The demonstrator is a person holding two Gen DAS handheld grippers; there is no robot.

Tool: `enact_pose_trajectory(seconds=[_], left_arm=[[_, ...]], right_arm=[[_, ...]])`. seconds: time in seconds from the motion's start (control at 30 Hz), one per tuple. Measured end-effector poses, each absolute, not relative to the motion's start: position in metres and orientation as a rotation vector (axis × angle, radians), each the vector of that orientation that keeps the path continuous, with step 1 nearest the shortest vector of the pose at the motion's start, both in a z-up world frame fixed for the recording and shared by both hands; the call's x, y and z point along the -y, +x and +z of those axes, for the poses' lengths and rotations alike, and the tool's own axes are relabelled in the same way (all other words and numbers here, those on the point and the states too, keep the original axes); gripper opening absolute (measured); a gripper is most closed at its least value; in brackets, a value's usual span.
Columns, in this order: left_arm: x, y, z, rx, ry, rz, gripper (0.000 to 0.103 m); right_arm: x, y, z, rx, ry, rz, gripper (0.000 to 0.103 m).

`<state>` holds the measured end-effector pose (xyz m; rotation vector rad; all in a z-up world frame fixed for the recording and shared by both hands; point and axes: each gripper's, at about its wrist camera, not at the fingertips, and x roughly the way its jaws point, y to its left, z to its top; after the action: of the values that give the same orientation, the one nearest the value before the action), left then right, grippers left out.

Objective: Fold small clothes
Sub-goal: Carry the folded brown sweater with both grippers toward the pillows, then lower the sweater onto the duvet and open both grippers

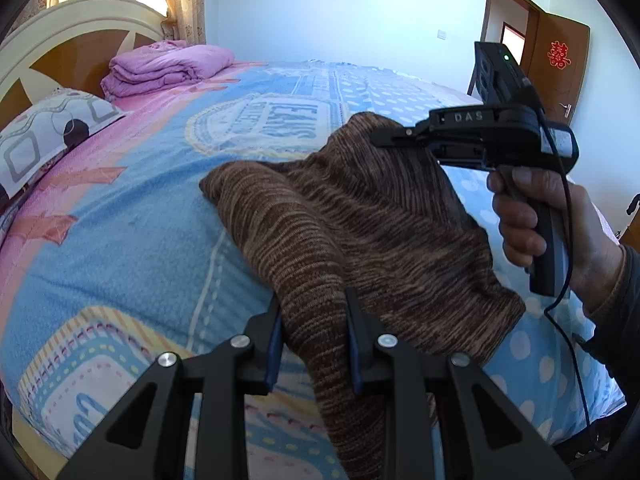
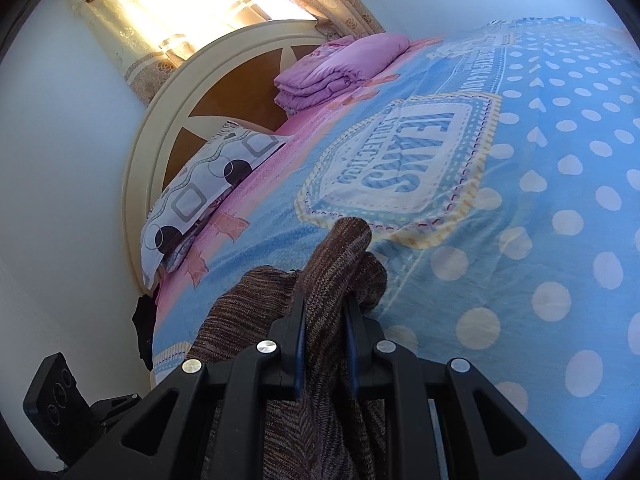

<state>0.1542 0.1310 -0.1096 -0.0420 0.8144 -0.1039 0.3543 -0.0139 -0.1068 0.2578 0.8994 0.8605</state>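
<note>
We have the brown knit garment point(image 1: 360, 216) lifted over the blue bedspread point(image 1: 120, 240), our left gripper point(image 1: 316, 336) clamped on its near edge, our right gripper point(image 2: 326, 320) pinching another fold. Far left, a folded purple quilt point(image 1: 168, 66) and a patterned pillow point(image 1: 48, 128) lie by the headboard point(image 1: 60, 24). Far right, the door point(image 1: 560, 76) stands open.

Brown striped knit garment point(image 1: 360, 220), bunched & partly lifted off bed point(image 1: 120, 240); one edge pinched in left gripper point(image 1: 316, 336), another fold clamped in right gripper point(image 2: 324, 340), rest draping between.
</note>
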Motion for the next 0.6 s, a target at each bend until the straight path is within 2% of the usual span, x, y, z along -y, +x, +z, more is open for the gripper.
enact_pose_trajectory(seconds=[0.4,0.53,0.6], left_arm=[[-0.133,0.15,-0.137,-0.824,-0.026,-0.082,0.03],[-0.134,0.146,-0.138,-0.801,-0.035,-0.062,0.038],[-0.135,0.144,-0.134,-0.793,-0.039,-0.035,0.049]], right_arm=[[0.018,0.371,-0.142,-0.979,0.187,0.756,0.017],[0.027,0.367,-0.146,-0.977,0.215,0.754,0.019],[0.028,0.36,-0.141,-0.97,0.195,0.745,0.023]])
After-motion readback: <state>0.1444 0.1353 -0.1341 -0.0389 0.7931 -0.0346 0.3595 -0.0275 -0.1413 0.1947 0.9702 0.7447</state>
